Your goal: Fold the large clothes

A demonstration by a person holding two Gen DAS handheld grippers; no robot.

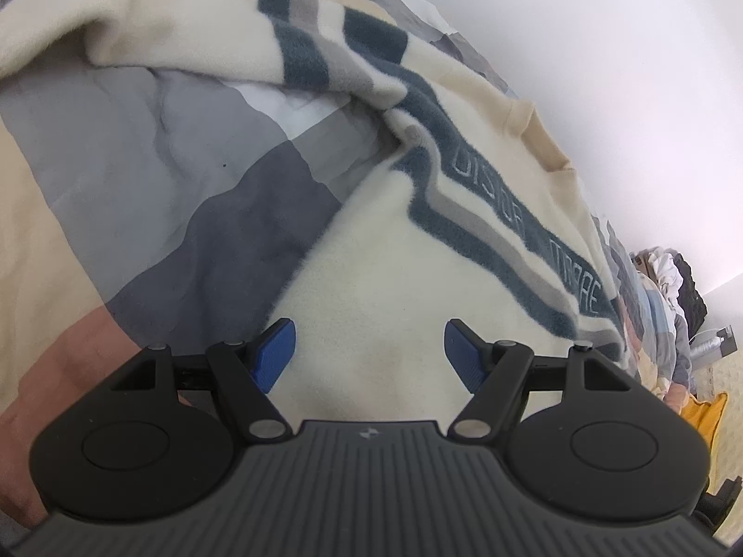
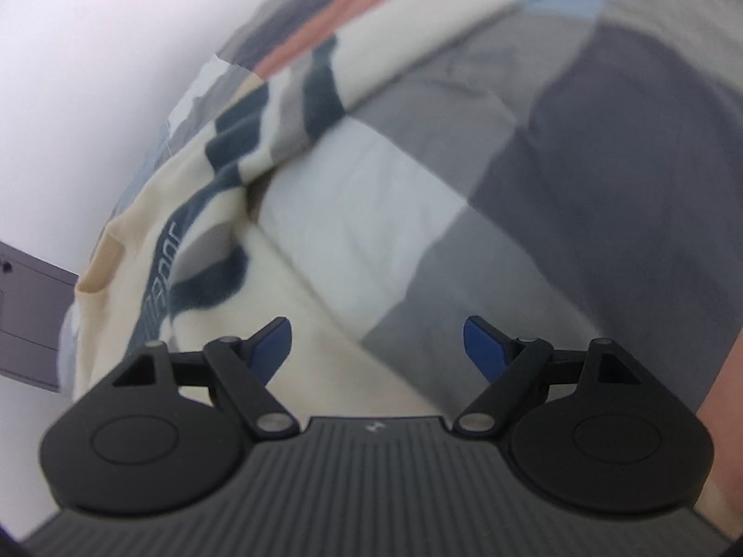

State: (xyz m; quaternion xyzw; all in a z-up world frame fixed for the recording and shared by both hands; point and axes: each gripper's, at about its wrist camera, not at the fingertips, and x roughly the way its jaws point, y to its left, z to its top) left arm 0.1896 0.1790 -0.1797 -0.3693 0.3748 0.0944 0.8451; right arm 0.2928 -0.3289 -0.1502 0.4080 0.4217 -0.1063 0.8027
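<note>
Directly ahead of the left claw point(image 1: 369, 352) lies one cream fleece sweater point(image 1: 394, 241), spread on a bed with a patchwork cover point(image 1: 195, 176) of grey, white, beige and pink blocks. Its blue-grey chest stripe point(image 1: 469, 195) with stitched lettering runs away to the upper right of that claw, and one sleeve point(image 1: 162, 32) stretches off to the upper left. Both claws stand wide apart and hold nothing; the left hovers over plain fleece near the body's edge, while the right claw point(image 2: 377, 348) sits over the opposite edge of the sweater point(image 2: 195, 278), half above fleece, half above the cover.

From here the likely trouble is a poor pinch: a claw closing on thick pile may catch only the top layer, or snag the cover beneath, dragging bedding along with the fold. An uneven lift between the two sides would probably skew the crease.

Count: one sweater, one sleeve clearly seen, two claws, one bed.
</note>
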